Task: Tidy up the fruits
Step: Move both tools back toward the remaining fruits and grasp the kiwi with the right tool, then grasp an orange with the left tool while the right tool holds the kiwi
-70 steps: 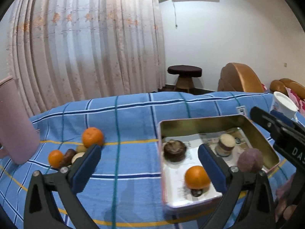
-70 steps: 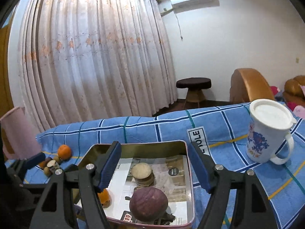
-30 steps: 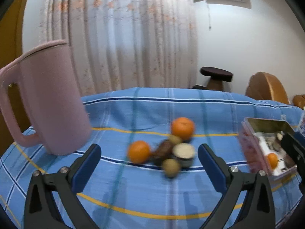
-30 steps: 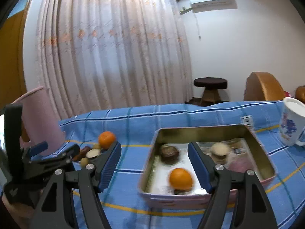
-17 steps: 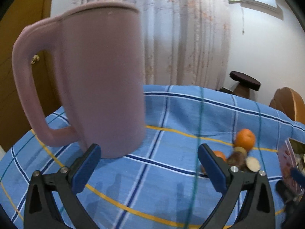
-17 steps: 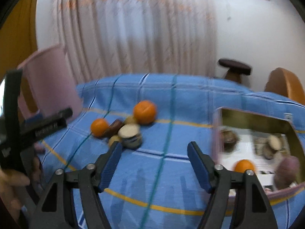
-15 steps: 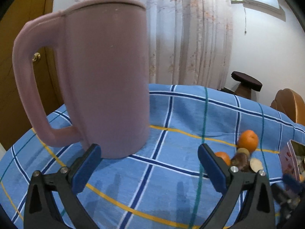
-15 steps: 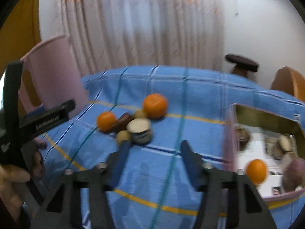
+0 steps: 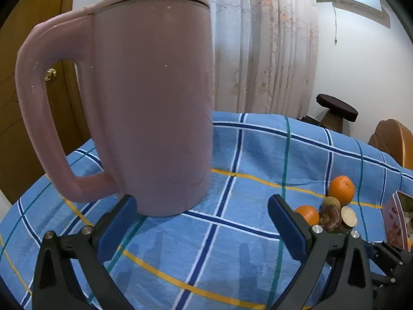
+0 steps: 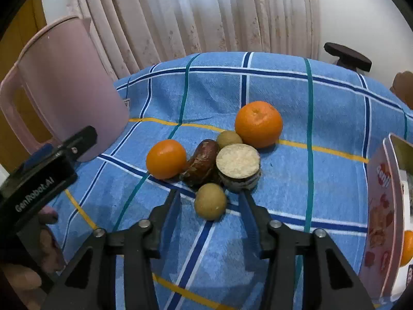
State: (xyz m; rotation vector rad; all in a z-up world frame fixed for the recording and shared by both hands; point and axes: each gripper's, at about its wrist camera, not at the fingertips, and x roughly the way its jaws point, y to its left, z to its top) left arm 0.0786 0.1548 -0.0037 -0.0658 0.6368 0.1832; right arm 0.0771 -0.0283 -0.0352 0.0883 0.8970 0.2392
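part done: one orange already in the tin, five fruits left clustered on the cloth; right gripper just narrowing around the near longan, not yet pinching; left gripper wide open, empty, facing the pink jug

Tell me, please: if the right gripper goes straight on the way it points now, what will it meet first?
Most likely the small round greenish-brown fruit, which lies between the fingers of the right gripper; the pads do not visibly press it. Just behind it are the dark date-like fruit and the cut fruit.
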